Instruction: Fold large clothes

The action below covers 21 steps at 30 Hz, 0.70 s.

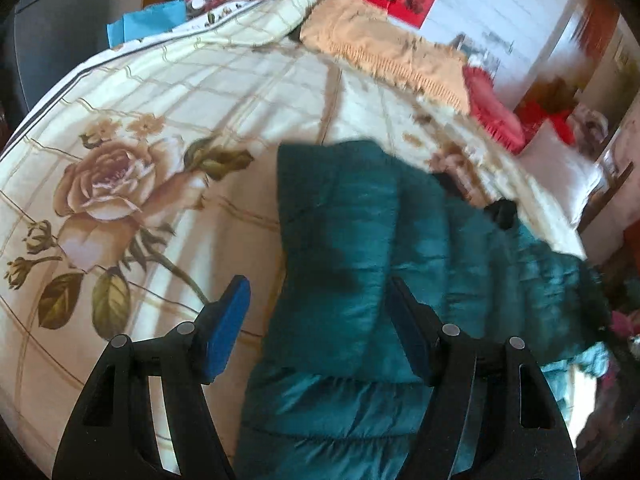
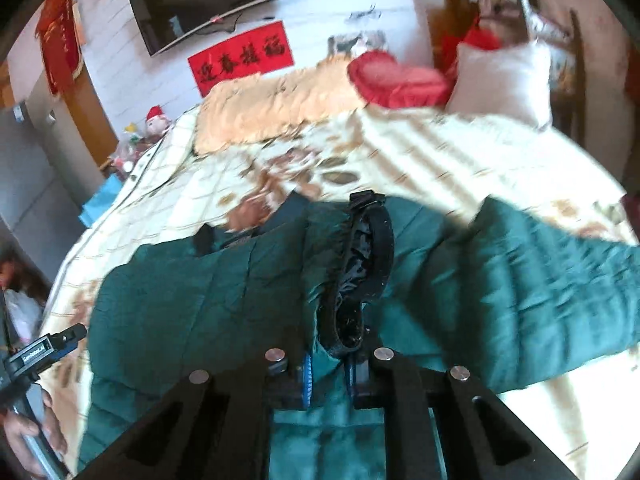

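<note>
A dark teal quilted jacket [image 1: 352,248] lies partly folded on a cream bedspread with rose prints [image 1: 120,184]. My left gripper [image 1: 316,304] is open over the jacket's left edge, its blue pads apart and holding nothing. In the right wrist view the jacket [image 2: 200,304] spreads across the bed [image 2: 440,160]. My right gripper [image 2: 328,376] is shut on a teal fold of the jacket beside its black elastic cuff [image 2: 360,276]. The left gripper's handle [image 2: 36,356], held in a hand, shows at the left edge.
A beige fringed blanket [image 1: 380,48], a red heart-shaped cushion [image 2: 396,80] and a white pillow [image 2: 504,80] lie at the head of the bed. A wall television [image 2: 208,0] and a red banner [image 2: 240,60] hang behind. Toys and a blue bag [image 1: 156,20] sit beside the bed.
</note>
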Tool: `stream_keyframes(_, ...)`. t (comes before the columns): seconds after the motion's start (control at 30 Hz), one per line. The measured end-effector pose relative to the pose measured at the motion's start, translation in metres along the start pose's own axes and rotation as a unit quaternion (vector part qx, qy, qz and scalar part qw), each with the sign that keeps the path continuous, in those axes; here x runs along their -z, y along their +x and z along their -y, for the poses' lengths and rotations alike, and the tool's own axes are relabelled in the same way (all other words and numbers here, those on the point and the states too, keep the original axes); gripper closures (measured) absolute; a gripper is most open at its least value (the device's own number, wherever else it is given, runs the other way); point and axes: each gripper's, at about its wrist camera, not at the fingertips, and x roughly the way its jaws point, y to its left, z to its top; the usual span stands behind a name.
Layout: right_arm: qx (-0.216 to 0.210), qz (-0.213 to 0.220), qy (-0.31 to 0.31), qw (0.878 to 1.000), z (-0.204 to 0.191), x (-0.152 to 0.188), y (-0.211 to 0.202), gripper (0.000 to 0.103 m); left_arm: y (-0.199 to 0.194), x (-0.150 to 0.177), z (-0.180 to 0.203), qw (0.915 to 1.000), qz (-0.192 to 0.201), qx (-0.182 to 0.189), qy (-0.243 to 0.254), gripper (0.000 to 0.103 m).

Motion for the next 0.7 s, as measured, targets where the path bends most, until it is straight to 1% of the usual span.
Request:
stream_keyframes(0.07,0.023,-0.002,-0.001,1.000,0.006,0.003,0.005,0.092,0.012,0.004,0.004,0.9999,-0.012,-0.005,0.004,0.033)
stream_keyframes(0.1,0.029,-0.015,0.000,0.999,0.008,0.006,0.013,0.092,0.018,0.006,0.005,0.9998,-0.018,-0.006,0.003,0.033)
stream_keyframes(0.17,0.035,-0.036,0.005,0.999,0.014,0.013,0.032,0.092,0.022,0.009,0.004,0.9998,-0.019,-0.005,-0.005,0.033)
stream_keyframes(0.23,0.032,-0.050,0.007,0.998,0.020,0.019,0.044,0.090,0.023,0.010,0.003,0.9998,-0.016,-0.004,-0.010,0.033)
stream_keyframes(0.3,0.030,-0.061,0.014,0.998,0.026,0.022,0.046,0.077,0.021,0.009,0.001,0.9998,-0.016,-0.007,-0.008,0.033)
stream_keyframes(0.33,0.034,-0.060,0.022,0.997,0.029,0.022,0.043,0.062,0.019,0.009,0.001,0.9998,-0.014,-0.010,-0.007,0.033)
stream_keyframes(0.37,0.042,-0.056,0.031,0.997,0.032,0.023,0.039,0.052,0.016,0.008,0.002,0.9998,-0.011,-0.012,-0.005,0.033)
stream_keyframes(0.4,0.047,-0.048,0.039,0.997,0.034,0.023,0.031,0.050,0.012,0.008,0.002,0.9999,-0.006,-0.014,-0.003,0.033)
stream_keyframes(0.43,0.047,-0.037,0.042,0.997,0.035,0.023,0.023,0.049,0.007,0.007,0.003,0.9999,0.004,-0.016,0.000,0.033)
stream_keyframes(0.53,0.038,-0.021,0.025,0.999,0.026,0.019,0.001,0.049,-0.004,0.001,0.008,0.9992,0.032,-0.023,0.008,0.033)
stream_keyframes(0.6,0.012,-0.014,0.013,1.000,0.014,0.017,-0.009,0.049,-0.009,-0.004,0.013,0.9983,0.048,-0.029,0.016,0.033)
stream_keyframes(0.63,-0.007,-0.014,0.001,1.000,0.003,0.014,-0.011,0.049,-0.009,-0.008,0.014,0.9981,0.051,-0.031,0.017,0.033)
stream_keyframes(0.7,-0.030,-0.016,-0.024,0.999,-0.018,0.011,-0.012,0.049,-0.006,-0.015,0.016,0.9979,0.054,-0.034,0.017,0.033)
